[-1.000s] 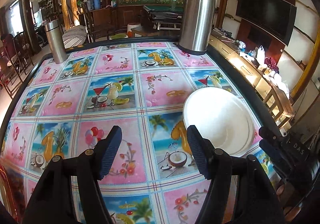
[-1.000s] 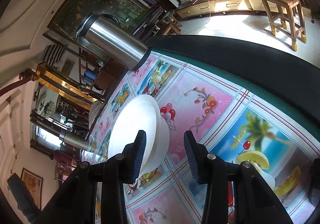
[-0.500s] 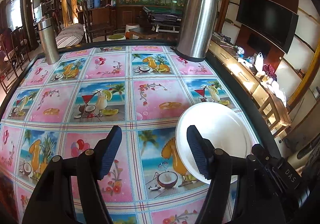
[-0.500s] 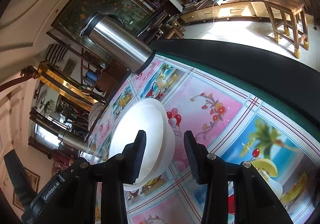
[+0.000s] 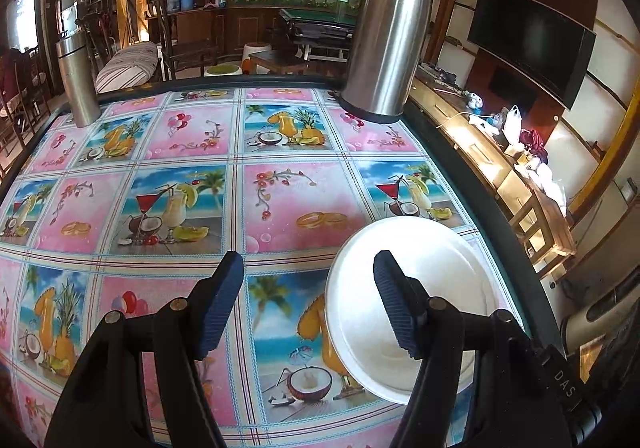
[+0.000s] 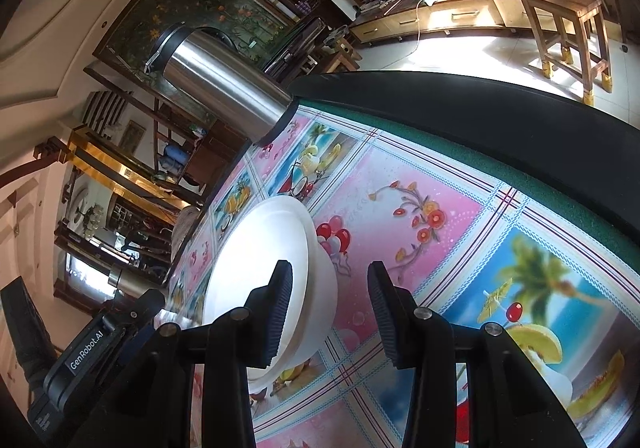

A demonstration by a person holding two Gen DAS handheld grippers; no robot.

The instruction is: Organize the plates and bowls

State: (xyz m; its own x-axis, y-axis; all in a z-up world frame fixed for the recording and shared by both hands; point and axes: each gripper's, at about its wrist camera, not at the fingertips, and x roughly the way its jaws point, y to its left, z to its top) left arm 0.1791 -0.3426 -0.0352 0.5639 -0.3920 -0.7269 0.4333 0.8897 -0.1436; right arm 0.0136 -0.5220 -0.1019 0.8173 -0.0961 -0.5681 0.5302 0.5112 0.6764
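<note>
A white plate (image 5: 432, 268) lies near the right edge of the picture-patterned tablecloth (image 5: 280, 200). In the right wrist view this plate (image 6: 260, 248) rests on top of a white bowl (image 6: 324, 288). My left gripper (image 5: 308, 264) is open and holds nothing; its right finger (image 5: 396, 308) reaches over the plate's left part. My right gripper (image 6: 329, 268) is open too. The bowl's side shows in the gap between its fingers, and no pad presses on it. The left gripper's body (image 6: 100, 340) shows beside the stack, and the right gripper's body (image 5: 568, 388) sits at the lower right.
A tall steel thermos (image 5: 384, 36) stands at the table's far right corner, and a slim steel flask (image 5: 76, 80) at the far left. The table's dark rim (image 5: 460, 152) runs close beside the plate. Beyond it stand a wooden stool (image 6: 560, 20) and a low cabinet.
My left gripper has moved toward the plate, which now sits lower and nearer its right finger. Its body has come into the right wrist view. The right gripper has stayed still.
</note>
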